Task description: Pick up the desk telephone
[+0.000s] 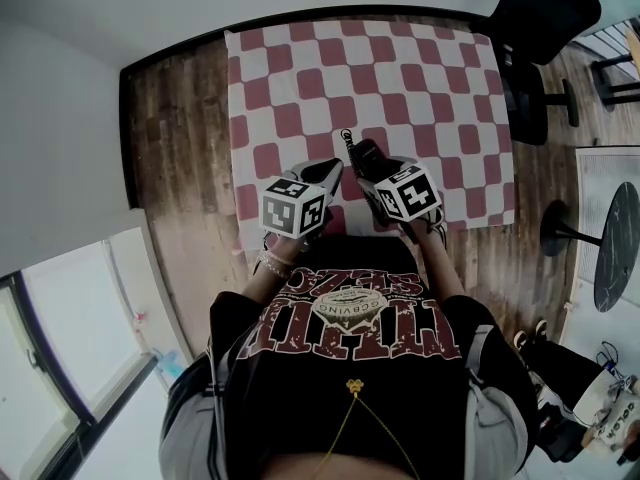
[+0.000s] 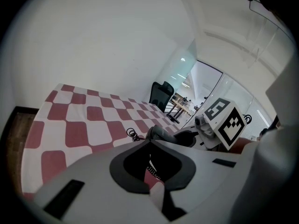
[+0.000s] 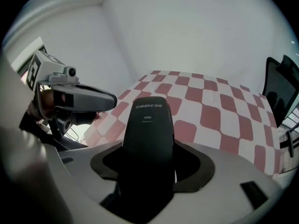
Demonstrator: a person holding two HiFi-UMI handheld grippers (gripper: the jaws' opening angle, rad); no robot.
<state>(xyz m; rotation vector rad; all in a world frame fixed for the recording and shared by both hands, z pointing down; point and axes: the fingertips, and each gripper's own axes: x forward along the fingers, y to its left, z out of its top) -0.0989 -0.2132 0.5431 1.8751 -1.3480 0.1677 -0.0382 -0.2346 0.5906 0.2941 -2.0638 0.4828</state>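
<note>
While the right gripper (image 3: 149, 148) clamps it, the handset (image 3: 148, 118) looks smooth — oblong.

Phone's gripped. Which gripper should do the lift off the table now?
Right. The right gripper is shut on the black telephone handset, which fills its jaws. The left gripper beside it has its jaws nearly together, seemingly on just the coiled cord, a poor hold for lifting.

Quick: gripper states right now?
Left gripper: shut, apparently on the coiled cord.
Right gripper: shut on the black handset.
</note>
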